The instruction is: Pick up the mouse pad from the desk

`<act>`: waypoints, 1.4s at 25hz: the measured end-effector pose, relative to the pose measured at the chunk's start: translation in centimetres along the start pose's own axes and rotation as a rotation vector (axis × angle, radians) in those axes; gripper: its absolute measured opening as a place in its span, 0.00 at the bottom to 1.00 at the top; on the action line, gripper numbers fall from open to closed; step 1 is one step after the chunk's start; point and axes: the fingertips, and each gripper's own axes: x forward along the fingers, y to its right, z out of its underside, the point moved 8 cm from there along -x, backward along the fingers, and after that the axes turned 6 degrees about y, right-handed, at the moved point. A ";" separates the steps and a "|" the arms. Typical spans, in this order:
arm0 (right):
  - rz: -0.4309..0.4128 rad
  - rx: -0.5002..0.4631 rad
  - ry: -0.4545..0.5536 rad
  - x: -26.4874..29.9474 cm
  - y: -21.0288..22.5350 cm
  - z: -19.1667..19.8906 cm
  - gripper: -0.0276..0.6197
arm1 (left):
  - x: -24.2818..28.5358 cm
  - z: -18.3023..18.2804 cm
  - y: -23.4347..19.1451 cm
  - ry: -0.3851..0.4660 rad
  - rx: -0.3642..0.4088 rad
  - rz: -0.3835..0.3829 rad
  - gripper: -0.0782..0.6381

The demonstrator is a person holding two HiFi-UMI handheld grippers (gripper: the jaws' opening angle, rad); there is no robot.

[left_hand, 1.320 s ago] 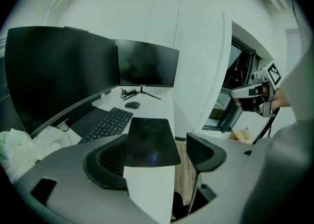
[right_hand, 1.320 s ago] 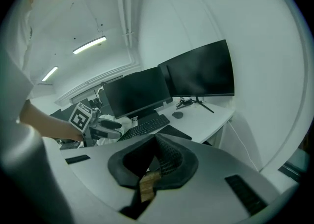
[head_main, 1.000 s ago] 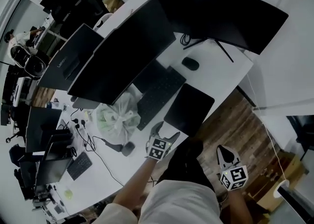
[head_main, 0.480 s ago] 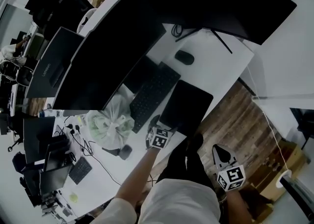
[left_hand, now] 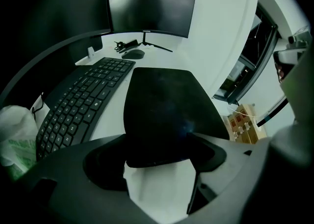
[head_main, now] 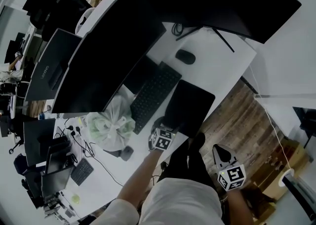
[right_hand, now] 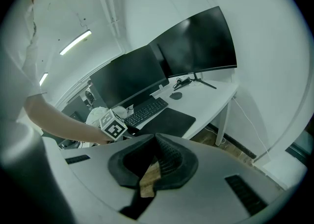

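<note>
The black mouse pad point(head_main: 190, 105) lies flat on the white surface point(head_main: 217, 66) near the centre of the head view, just right of the keyboard point(head_main: 155, 93). The left claw point(left_hand: 158, 152) points steeply down at the pad's near edge. Its jaws are closing with that edge between them (not visibly pinched). The right claw point(right_hand: 156, 156), at lower right over the wooden floor point(head_main: 237, 120), has its jaws together on nothing. Left of the keyboard, a translucent plastic bag point(head_main: 111, 123) holds green contents.
</note>
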 end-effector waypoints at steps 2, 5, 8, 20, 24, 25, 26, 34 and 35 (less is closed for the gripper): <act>0.002 -0.002 -0.001 -0.2 0.0 0.1 0.06 | -0.1 0.0 0.4 0.003 -0.002 0.003 0.61; 0.006 -0.009 -0.002 -0.7 0.0 0.1 0.06 | -0.2 0.1 1.0 0.009 -0.009 0.011 0.51; 0.010 -0.016 0.000 -1.3 0.2 0.1 0.06 | -0.2 0.1 1.8 0.021 -0.009 0.010 0.39; 0.003 -0.060 0.043 -3.9 -0.4 -0.7 0.06 | -2.5 -1.2 3.5 0.078 0.002 0.018 0.17; -0.007 -0.082 0.074 -5.1 -0.8 -1.4 0.06 | -4.5 -1.7 4.3 0.116 0.011 0.018 0.17; -0.011 -0.087 0.081 -5.3 -1.0 -1.6 0.06 | -5.2 -1.9 4.5 0.129 0.010 0.015 0.17; -0.015 -0.093 0.088 -5.5 -1.1 -1.7 0.06 | -5.8 -2.0 4.7 0.142 0.011 0.013 0.17; -0.054 -0.154 0.132 -6.3 -3.3 -3.0 0.06 | -12.1 -2.0 5.8 0.232 0.011 -0.008 0.17; -0.057 -0.159 0.139 -6.5 -3.9 -3.2 0.06 | -13.0 -1.8 5.9 0.243 0.010 -0.008 0.17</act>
